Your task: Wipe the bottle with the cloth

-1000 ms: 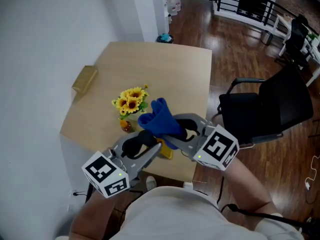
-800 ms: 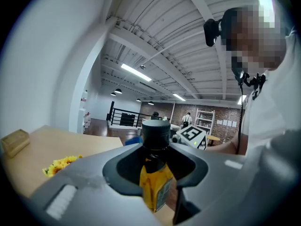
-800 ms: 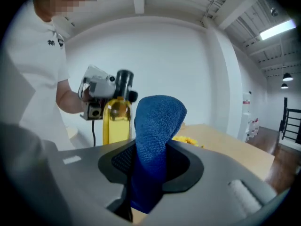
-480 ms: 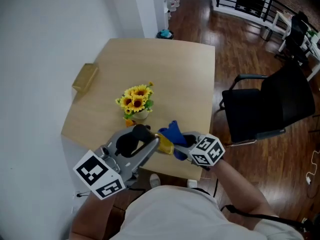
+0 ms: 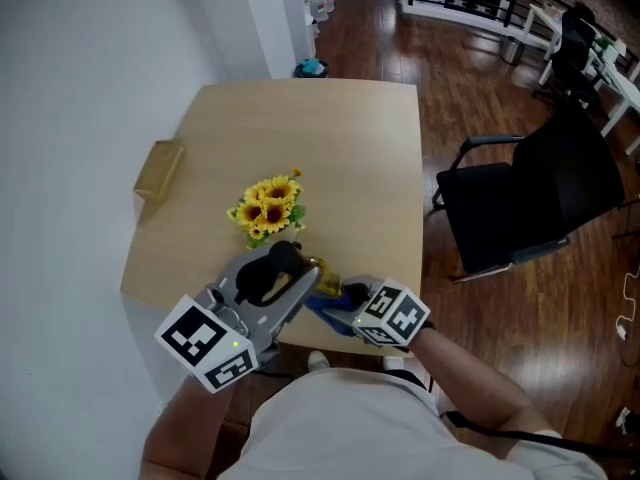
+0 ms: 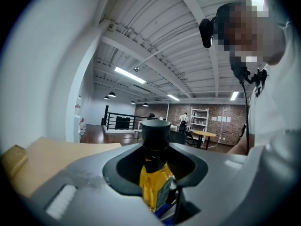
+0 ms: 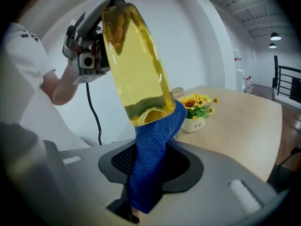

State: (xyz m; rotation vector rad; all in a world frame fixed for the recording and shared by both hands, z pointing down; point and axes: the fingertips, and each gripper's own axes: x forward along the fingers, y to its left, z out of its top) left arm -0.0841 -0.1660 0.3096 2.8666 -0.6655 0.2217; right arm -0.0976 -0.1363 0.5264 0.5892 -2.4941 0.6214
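So the left gripper (image 5: 303,280) is clamped tight on the bottle (image 7: 136,69), pinching it up near the neck just under the black cap (image 6: 155,134), and you can see the yellow liquid right between the jaws in the left gripper view. The bottle isn't sitting on anything. It's held up in the air over the near edge of the table (image 5: 350,138), a bit nearer than the little pot of sunflowers (image 5: 268,208). It's tilted too, with its bottom end pointing toward the right gripper (image 7: 141,185). That one is squeezed shut on the blue cloth (image 7: 151,149), which sticks up out of the jaws and presses against the bottom end of the bottle, wrapping slightly round that lower edge. In the head view the two grippers sit close together, left one on the left, right one just to the right of it and slightly nearer. Other stuff around: a small wooden block (image 5: 158,168) on the far left side of the table, and a black office chair (image 5: 530,198) off to the right on the wood floor.
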